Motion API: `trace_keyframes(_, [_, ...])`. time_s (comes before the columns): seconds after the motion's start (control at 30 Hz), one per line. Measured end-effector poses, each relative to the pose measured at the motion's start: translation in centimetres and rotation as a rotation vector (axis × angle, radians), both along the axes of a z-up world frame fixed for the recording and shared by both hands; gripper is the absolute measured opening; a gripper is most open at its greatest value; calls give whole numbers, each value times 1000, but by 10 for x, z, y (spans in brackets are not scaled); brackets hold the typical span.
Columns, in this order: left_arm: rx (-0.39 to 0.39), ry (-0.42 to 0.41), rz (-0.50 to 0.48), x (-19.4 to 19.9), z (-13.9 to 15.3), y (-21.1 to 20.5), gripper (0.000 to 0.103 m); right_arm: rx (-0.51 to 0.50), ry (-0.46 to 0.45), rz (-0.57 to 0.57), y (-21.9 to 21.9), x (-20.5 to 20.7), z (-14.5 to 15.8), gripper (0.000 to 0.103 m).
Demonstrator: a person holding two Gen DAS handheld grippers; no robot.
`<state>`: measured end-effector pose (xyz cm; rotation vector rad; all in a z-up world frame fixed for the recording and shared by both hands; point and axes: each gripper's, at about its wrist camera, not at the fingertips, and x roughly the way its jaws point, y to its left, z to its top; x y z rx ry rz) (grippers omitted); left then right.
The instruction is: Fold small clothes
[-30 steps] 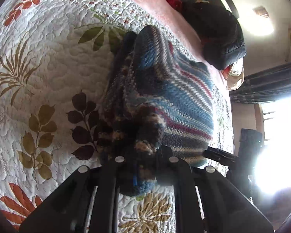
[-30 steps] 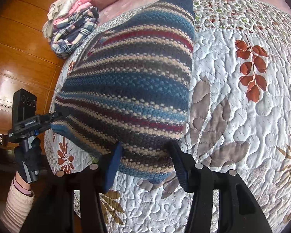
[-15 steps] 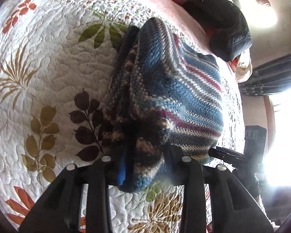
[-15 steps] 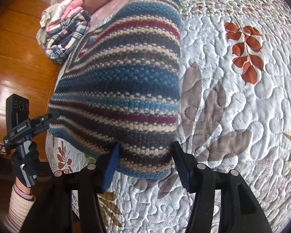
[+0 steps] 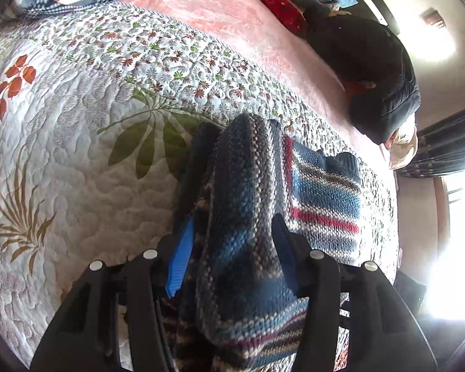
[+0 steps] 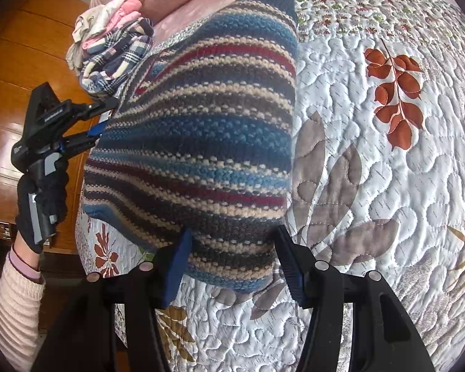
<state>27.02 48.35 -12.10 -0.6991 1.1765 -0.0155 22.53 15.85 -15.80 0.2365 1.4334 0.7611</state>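
**Striped sweater mid-fold on the bed**

The left gripper [image 5: 232, 254] has its fingers spread, bunched knit lying loosely between them. The striped knitted sweater [image 6: 198, 142] lies folded on the floral quilt [image 6: 387, 186]. The right gripper [image 6: 232, 260] is likewise released around the near hem. Next, probably, flatten or re-grip for another fold.

striped knit sweater [image 6: 198, 142] | folded, bunched | lying on quilt [image 6: 387, 186]

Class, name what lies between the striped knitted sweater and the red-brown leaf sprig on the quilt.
Only bare white quilt, seen in the right wrist view, separates sweater and sprig.
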Motion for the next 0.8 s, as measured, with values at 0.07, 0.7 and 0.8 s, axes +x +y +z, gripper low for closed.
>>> trace_keyframes(0.07, [23,8,-16,9,-2,-8,22,-3,-1,3,1,1,-1,57])
trace_keyframes(0.7, [90,5,-22,-15,5,15,47,-18,-54,37,5,4,11,57])
trace_keyframes(0.8, [20,-35,-64,-28,13,17,71,26,-66,20,-4,12,21,58])
